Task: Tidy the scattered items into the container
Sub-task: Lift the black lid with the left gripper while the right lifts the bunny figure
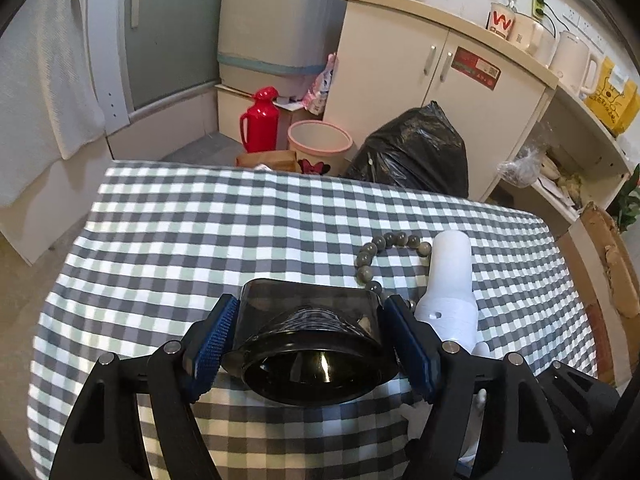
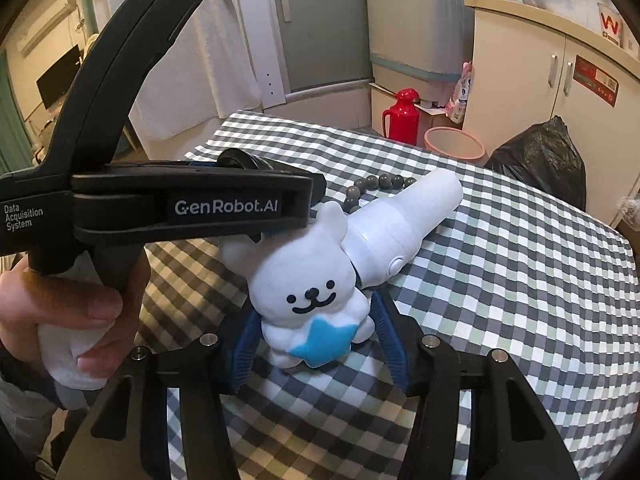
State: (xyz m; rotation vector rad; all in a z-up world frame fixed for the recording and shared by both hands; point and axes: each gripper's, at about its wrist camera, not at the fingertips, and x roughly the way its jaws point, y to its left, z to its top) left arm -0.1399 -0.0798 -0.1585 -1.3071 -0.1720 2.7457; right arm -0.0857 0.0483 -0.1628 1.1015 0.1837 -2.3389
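On my left side, the left gripper (image 1: 310, 346) pinches a dark smoky plastic container (image 1: 308, 332) between its blue fingers (image 1: 212, 344); both pads press on the container's side walls. The container lies tilted, with its round black mouth turned toward my camera, above the checkered desk (image 1: 200, 240).

On my right side, the right gripper (image 2: 316, 340) has its fingers (image 2: 390, 344) spread around a white bear figurine (image 2: 308, 284) that holds a blue star. The figurine stands upright on the desk between the two pads, and I cannot tell if the pads touch it.

Just behind the figurine lies a white cylindrical device (image 2: 404, 220), touching its back. A bracelet of dark grey-green beads (image 1: 374, 256) lies on the desk beside the far end of this device. In the right wrist view a person's hand (image 2: 76, 320) grips the handle of the left gripper.
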